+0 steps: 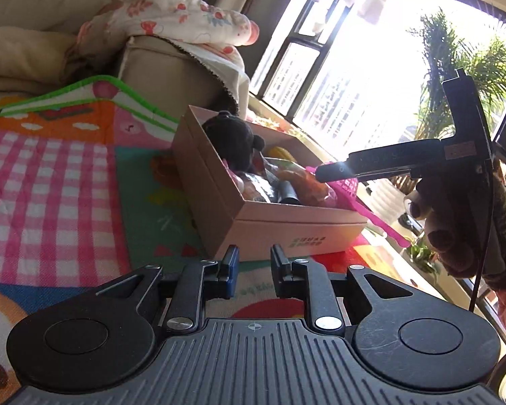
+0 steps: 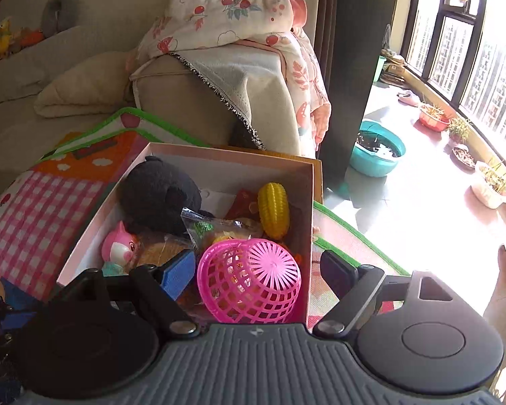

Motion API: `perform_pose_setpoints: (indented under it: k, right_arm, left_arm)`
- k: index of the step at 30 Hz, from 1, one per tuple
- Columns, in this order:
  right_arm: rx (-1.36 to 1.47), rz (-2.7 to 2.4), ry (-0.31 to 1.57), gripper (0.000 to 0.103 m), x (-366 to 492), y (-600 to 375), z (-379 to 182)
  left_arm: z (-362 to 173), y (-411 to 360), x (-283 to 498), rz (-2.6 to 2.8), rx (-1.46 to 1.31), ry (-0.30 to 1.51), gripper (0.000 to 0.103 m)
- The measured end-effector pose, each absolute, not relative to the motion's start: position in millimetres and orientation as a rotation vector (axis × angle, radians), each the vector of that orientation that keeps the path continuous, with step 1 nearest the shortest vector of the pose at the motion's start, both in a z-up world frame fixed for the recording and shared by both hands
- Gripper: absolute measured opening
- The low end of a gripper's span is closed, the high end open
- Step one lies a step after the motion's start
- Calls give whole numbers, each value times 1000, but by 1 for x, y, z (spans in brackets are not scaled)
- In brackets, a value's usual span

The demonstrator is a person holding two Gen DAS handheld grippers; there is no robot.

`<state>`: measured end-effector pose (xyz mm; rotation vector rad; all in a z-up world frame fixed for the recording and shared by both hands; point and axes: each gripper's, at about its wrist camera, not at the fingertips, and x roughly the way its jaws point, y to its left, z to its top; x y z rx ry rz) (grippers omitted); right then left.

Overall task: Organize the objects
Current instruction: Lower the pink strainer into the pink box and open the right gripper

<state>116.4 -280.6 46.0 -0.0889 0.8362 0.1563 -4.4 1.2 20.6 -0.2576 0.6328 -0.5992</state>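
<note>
The cardboard box [image 2: 307,182] sits on a bright play mat [image 1: 50,182], its far side near the sofa arm [image 2: 192,108]; open mat lies to its left and sunlit floor [image 2: 421,202] to its right. The right gripper [image 2: 256,271] hovers over the box's near end, jaws apart either side of the pink basket [image 2: 253,280], not pressing it. Also in the box are a black plush toy [image 2: 158,192], a yellow toy corn [image 2: 273,209] and a pink toy [image 2: 119,246]. The left gripper [image 1: 254,271] is closed and empty, short of the box.
</note>
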Motion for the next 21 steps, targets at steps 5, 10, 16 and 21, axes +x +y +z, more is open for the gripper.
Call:
perform_pose_setpoints:
  k: [5,10,16,21]
  right_arm:
    - [-118,179,755,70,115,-270,64]
    - [-17,180,697,70,155,-257,86]
    - [101,89,822,71,214,-247,52]
    - [101,60,819,78,207,-255,42]
  left_arm:
    - [17,5,-4,-578,-233,649,22]
    - [19,10,-2,-568,-269,642,22]
    - [16,16,-3,-568,-262,658,22]
    - [15,28,0,-530,-284,662,22]
